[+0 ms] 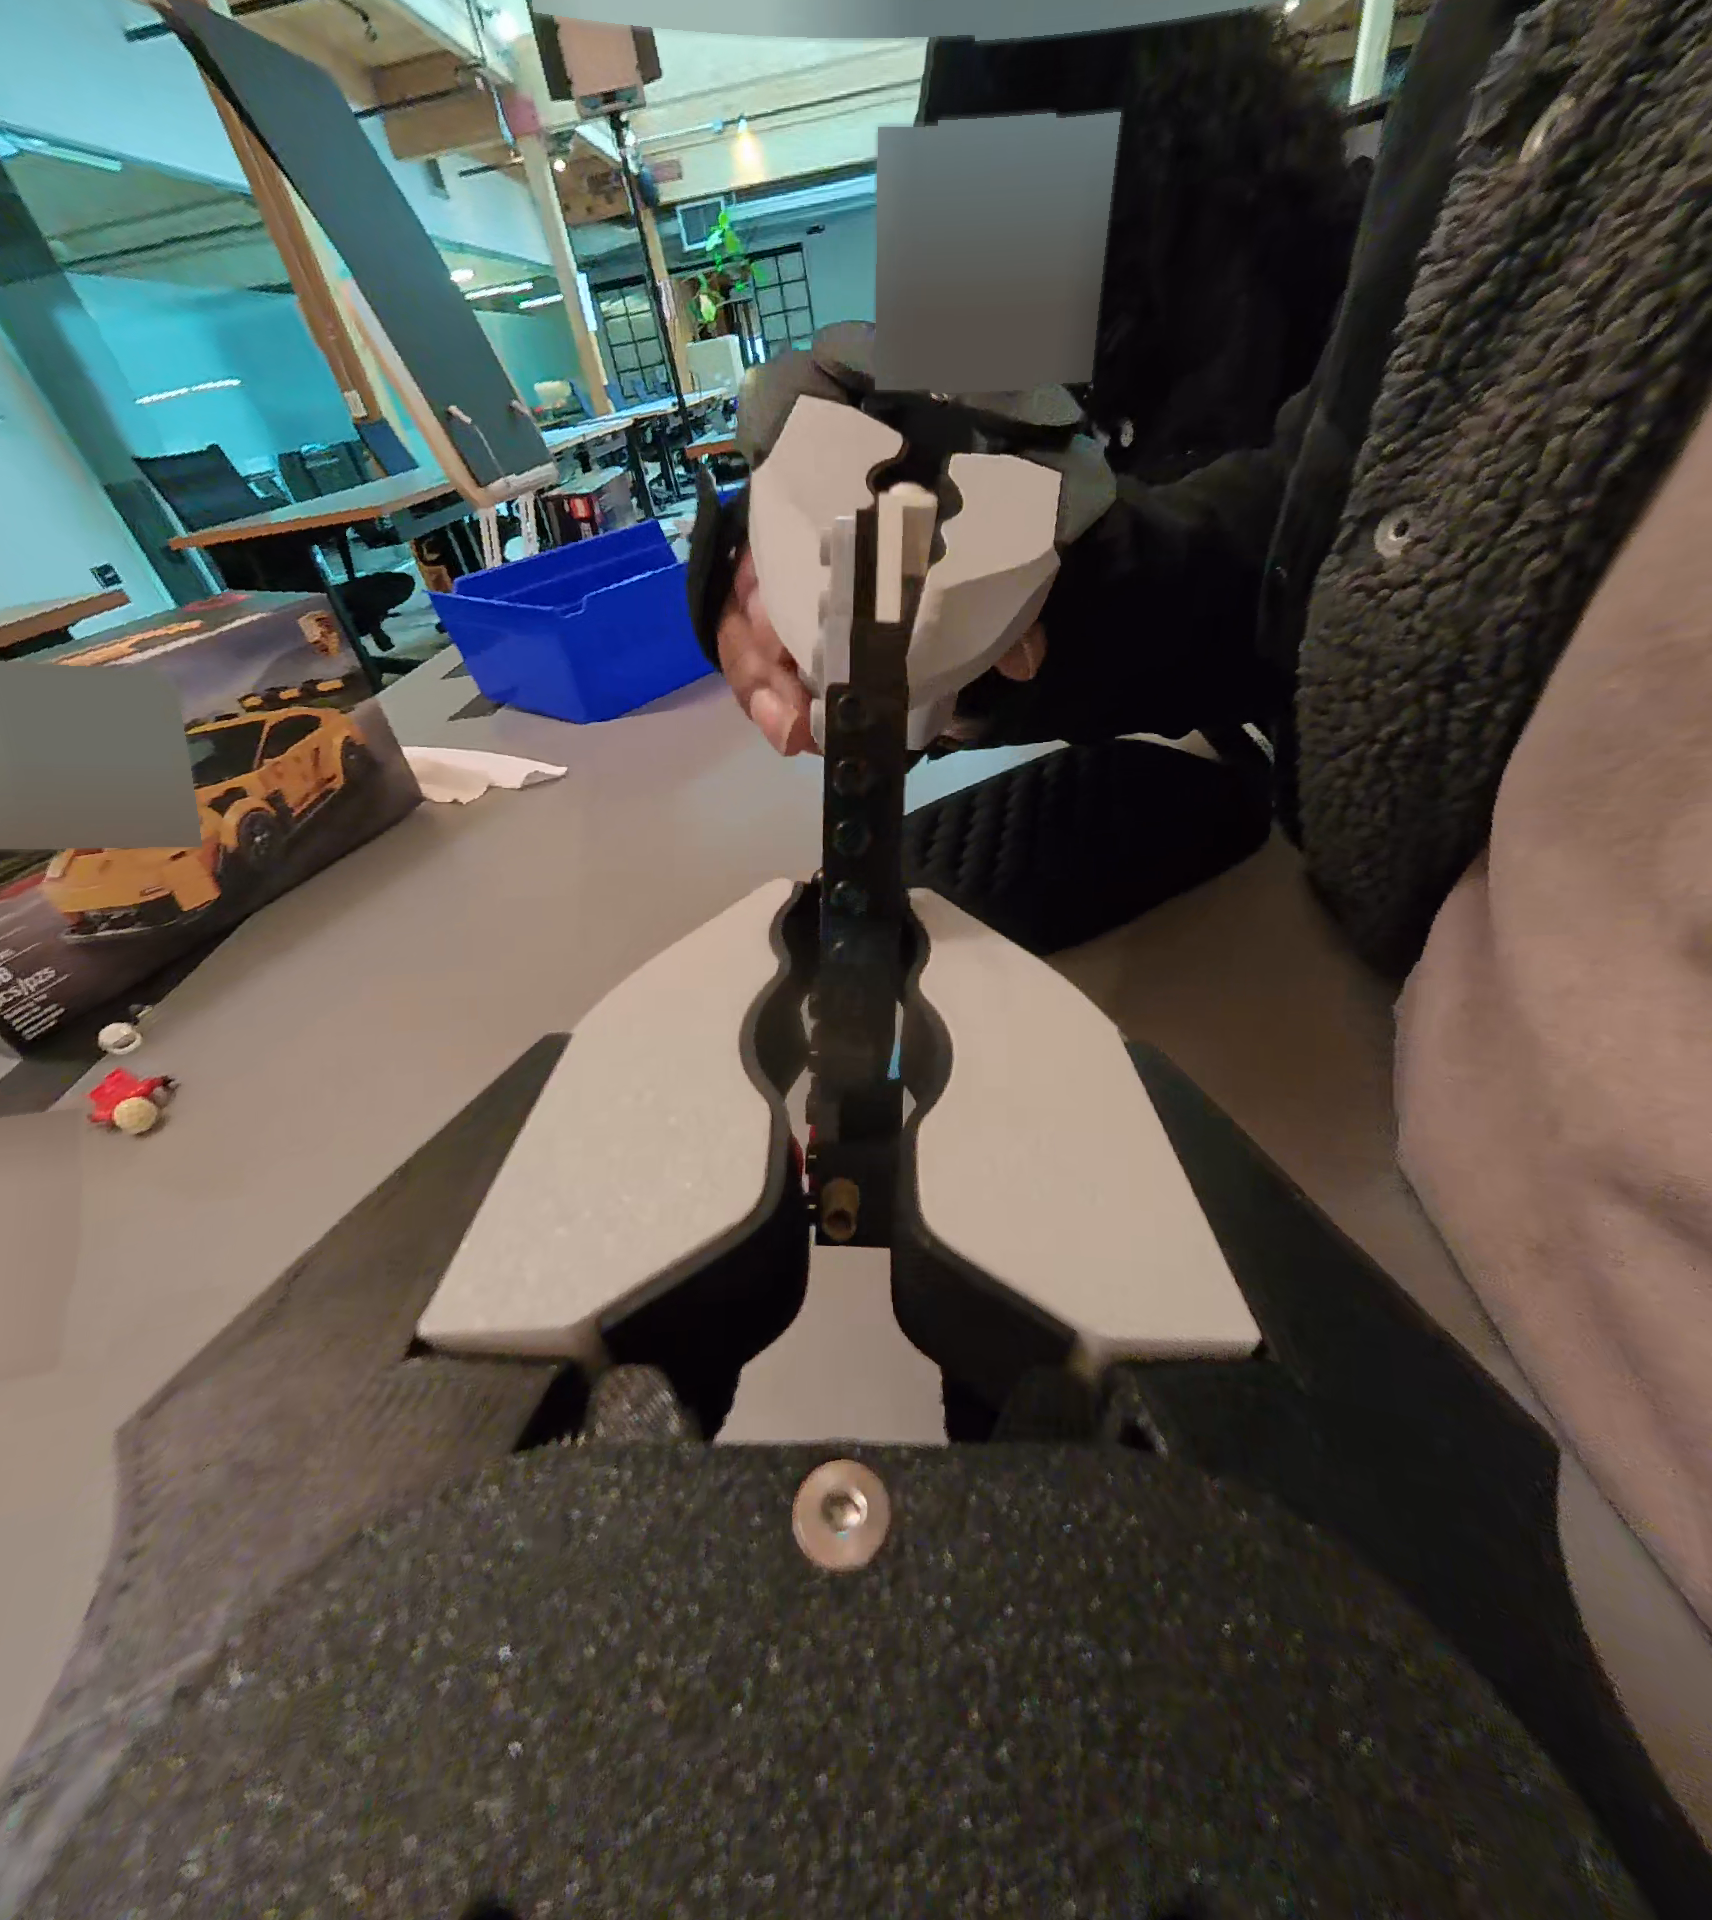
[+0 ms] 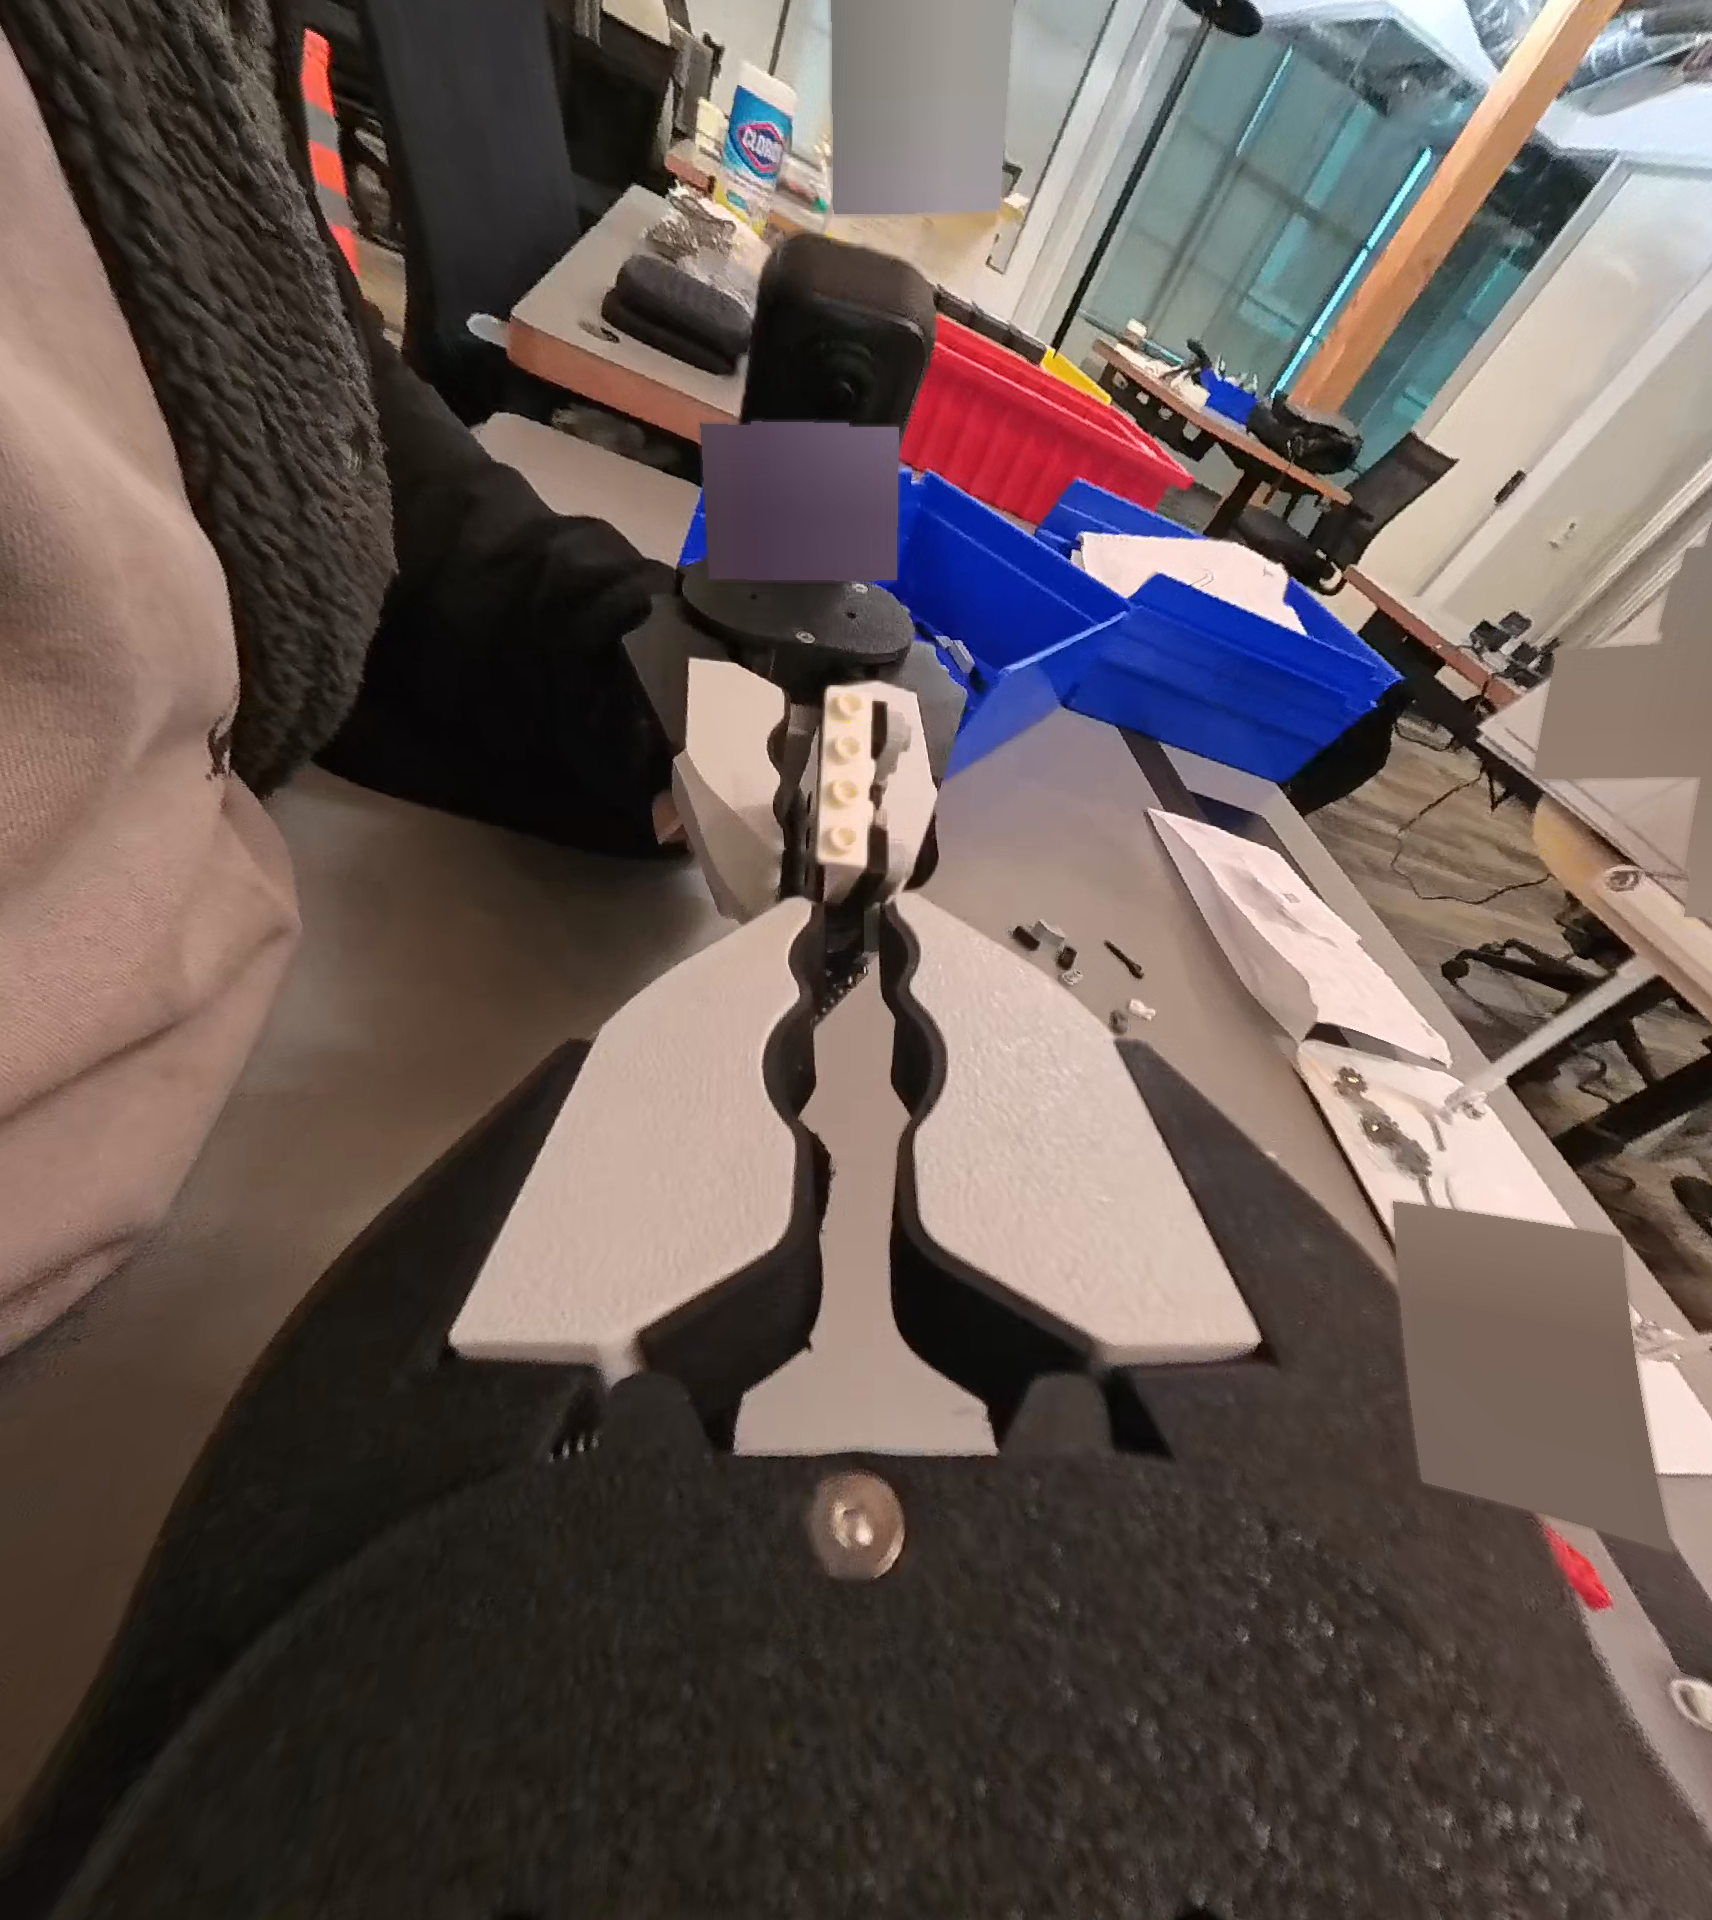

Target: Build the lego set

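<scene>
My left gripper (image 1: 857,914) is shut on a long black Lego beam (image 1: 862,790) with holes along it, held above the grey table (image 1: 478,935). A white plate (image 1: 906,551) and a light grey plate (image 1: 836,592) sit at the beam's far end. My right gripper (image 1: 899,488) faces it from the far side, around that end. In the right wrist view my right gripper (image 2: 847,920) has its tips closed on the black end of the assembly (image 2: 836,966). The white four-stud plate (image 2: 847,790) stands just past them, with the left gripper (image 2: 810,800) behind.
A Lego box (image 1: 239,810) showing a yellow car, a small red piece (image 1: 130,1101) and a white cloth (image 1: 478,774) lie on the left. Blue bins (image 2: 1195,634), a red bin (image 2: 1028,426), paper leaflets (image 2: 1288,935) and small loose parts (image 2: 1070,956) lie on the right. A person's torso (image 1: 1610,935) is close by.
</scene>
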Demonstrator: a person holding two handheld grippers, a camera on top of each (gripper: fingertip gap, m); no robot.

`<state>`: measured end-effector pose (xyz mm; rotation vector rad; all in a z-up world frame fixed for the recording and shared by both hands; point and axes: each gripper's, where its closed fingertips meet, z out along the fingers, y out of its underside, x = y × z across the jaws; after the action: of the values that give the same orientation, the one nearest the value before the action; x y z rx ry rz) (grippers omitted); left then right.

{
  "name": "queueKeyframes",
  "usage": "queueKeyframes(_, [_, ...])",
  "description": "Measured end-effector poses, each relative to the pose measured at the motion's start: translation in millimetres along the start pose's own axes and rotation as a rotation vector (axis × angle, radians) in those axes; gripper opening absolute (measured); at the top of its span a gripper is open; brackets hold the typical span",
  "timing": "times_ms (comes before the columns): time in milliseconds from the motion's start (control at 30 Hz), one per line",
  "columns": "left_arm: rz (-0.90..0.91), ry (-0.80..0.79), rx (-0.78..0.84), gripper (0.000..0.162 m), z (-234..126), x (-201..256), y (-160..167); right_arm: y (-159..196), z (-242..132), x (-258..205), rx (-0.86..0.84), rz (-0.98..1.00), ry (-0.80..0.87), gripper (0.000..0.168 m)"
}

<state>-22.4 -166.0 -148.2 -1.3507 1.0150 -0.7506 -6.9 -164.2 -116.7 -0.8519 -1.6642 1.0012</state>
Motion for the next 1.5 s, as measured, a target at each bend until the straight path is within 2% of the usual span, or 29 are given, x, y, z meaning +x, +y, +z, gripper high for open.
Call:
queueKeyframes(33, [-0.003,0.003,0.013,0.013,-0.8,-0.3,-1.6,-0.9,0.2,0.6,-0.002,0.005,0.004,0.009])
queueKeyframes(100, [-0.017,0.017,0.039,0.014,-2.3,0.4,-3.9,-1.1,0.4,1.7,-0.009,0.054,-0.008,0.024])
queueKeyframes(133, [-0.024,0.028,0.054,0.014,-2.7,1.7,-5.2,-4.0,-0.2,1.7,0.008,0.072,-0.014,0.026])
queueKeyframes(333, [-0.070,0.086,0.113,0.014,-2.3,8.1,-8.8,-22.2,4.1,-2.0,0.099,0.078,-0.030,0.013])
queueKeyframes(867, [-0.050,0.050,0.076,0.014,0.9,2.0,4.1,-20.3,22.1,-2.9,0.014,0.039,0.009,0.010])
queueKeyframes(1067, [0.010,-0.002,0.024,0.014,1.1,-4.4,7.4,-16.0,20.3,-1.4,0.027,0.055,0.014,0.010])
queueKeyframes(1200, [0.034,-0.010,-0.020,0.014,4.0,-3.7,10.9,-8.5,21.1,-1.9,-0.005,-0.007,0.035,0.012])
queueKeyframes(1500, [0.042,-0.019,-0.033,0.014,2.6,-4.8,9.7,-10.0,23.6,-3.0,0.021,0.027,0.013,0.010])
